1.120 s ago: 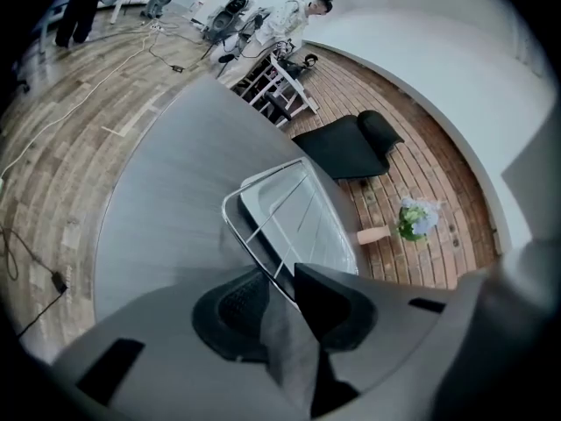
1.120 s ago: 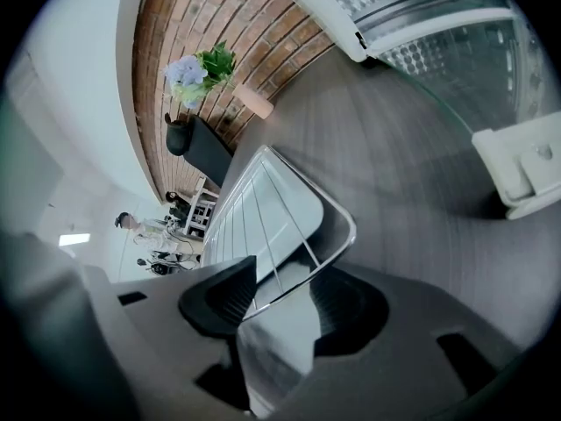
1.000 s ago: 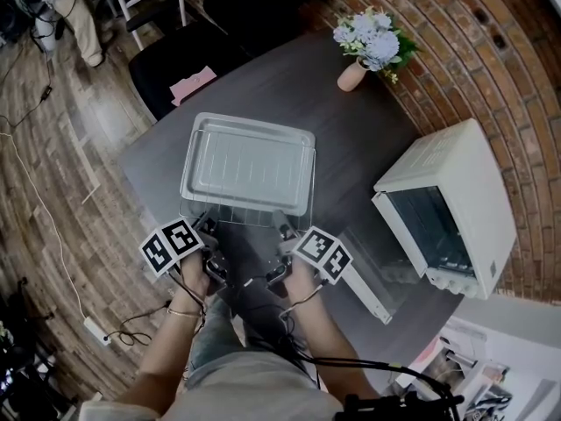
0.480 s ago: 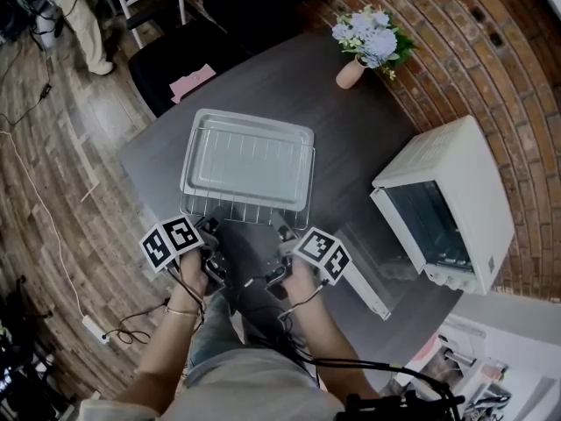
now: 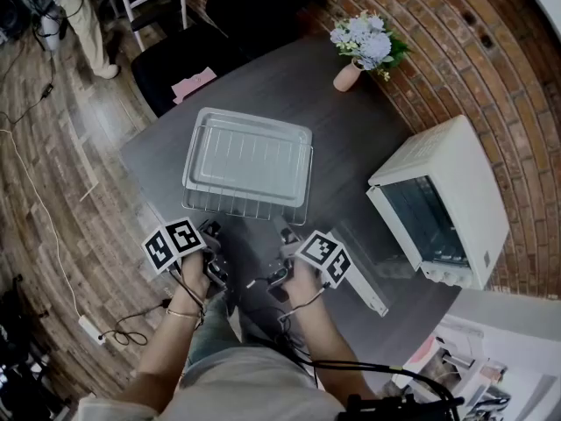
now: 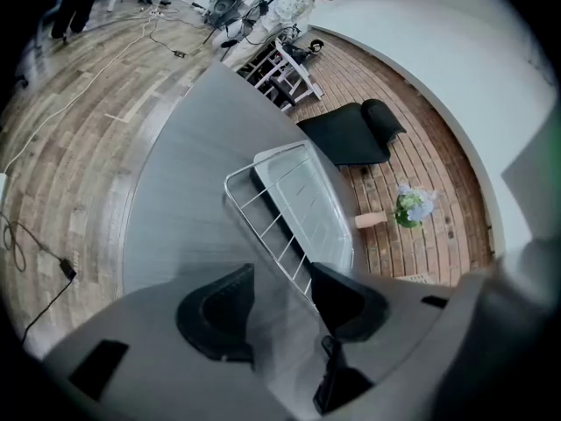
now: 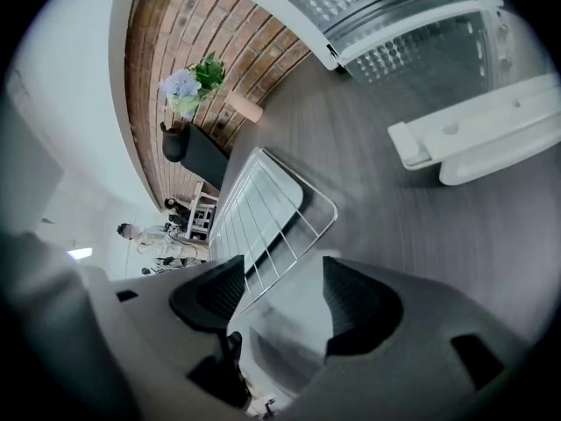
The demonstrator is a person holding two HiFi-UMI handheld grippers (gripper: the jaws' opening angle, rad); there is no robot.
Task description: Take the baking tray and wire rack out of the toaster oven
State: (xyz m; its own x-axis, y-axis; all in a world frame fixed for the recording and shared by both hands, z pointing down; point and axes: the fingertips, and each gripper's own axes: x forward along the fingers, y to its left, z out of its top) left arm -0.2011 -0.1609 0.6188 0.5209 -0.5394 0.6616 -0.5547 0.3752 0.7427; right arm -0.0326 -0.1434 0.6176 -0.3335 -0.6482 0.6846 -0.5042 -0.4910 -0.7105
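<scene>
Baking tray (image 5: 247,156) sits on top of the wire rack (image 5: 245,207). Both are out of the toaster oven (image 5: 447,200) and rest on the table (image 5: 351,139), just ahead of your two tools.

Your left gripper (image 6: 280,274) has just been opening. Its jaws now stand wide with only bare table between them. The rack's near rail runs right up beside the tip of its right-hand jaw. If you draw back at a slant, that tip could hook the rail and drag rack and tray toward you.

Your right gripper (image 7: 282,270) has likewise just been opening and is spread wide, holding nothing. The rack's corner lies just ahead, toward its left-hand jaw, so the same snag is possible there. The open oven door (image 5: 368,261) lies near this tool's right side, and a wide swing could knock it.

Both hands are low and side by side. The tools point forward and slant down at the rack.
</scene>
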